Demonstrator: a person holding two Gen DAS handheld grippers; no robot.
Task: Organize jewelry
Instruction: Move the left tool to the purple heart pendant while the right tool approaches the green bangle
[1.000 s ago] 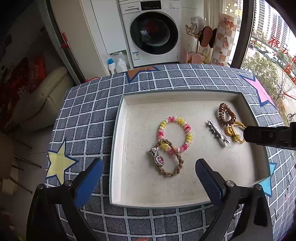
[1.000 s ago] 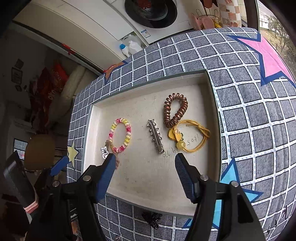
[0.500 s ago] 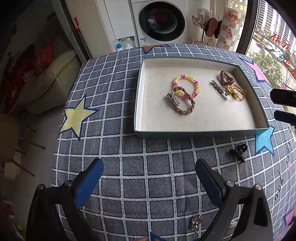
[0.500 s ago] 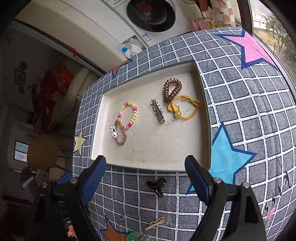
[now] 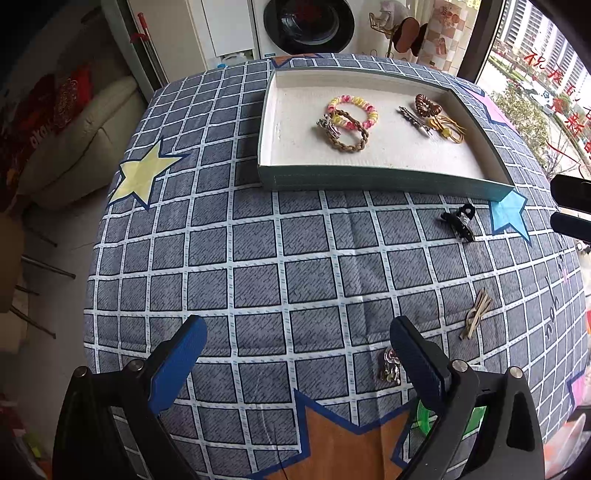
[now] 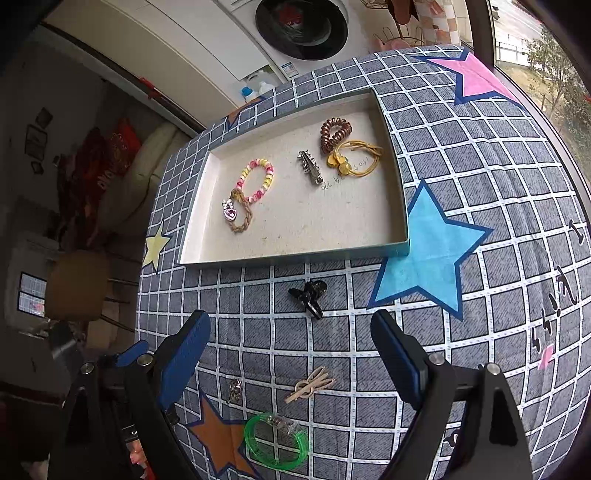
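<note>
A shallow tray (image 5: 369, 181) (image 6: 295, 254) holds a pink-yellow bead bracelet (image 5: 352, 110) (image 6: 256, 181), a braided band with a heart charm (image 5: 343, 136) (image 6: 238, 216), a silver clip (image 5: 413, 118) (image 6: 309, 168), a brown coil tie (image 6: 334, 133) and a yellow cord (image 6: 354, 160). On the cloth lie a black claw clip (image 5: 460, 221) (image 6: 309, 295), a tan clip (image 5: 476, 314) (image 6: 309, 384), a small metal charm (image 5: 390, 365) (image 6: 233, 389) and a green bangle (image 6: 277, 439). My left gripper (image 5: 295, 354) and right gripper (image 6: 291, 354) are open and empty, held over the cloth near the loose items.
The table wears a grey checked cloth with coloured stars (image 6: 432, 254). A washing machine (image 5: 306, 26) stands behind the table, a sofa (image 5: 74, 140) to the left, a window to the right. The right gripper's fingers show at the left wrist view's right edge (image 5: 572, 206).
Both grippers have pulled back from over the tray toward the table's near side. The loose items on the cloth have come into view. Both stay open.
</note>
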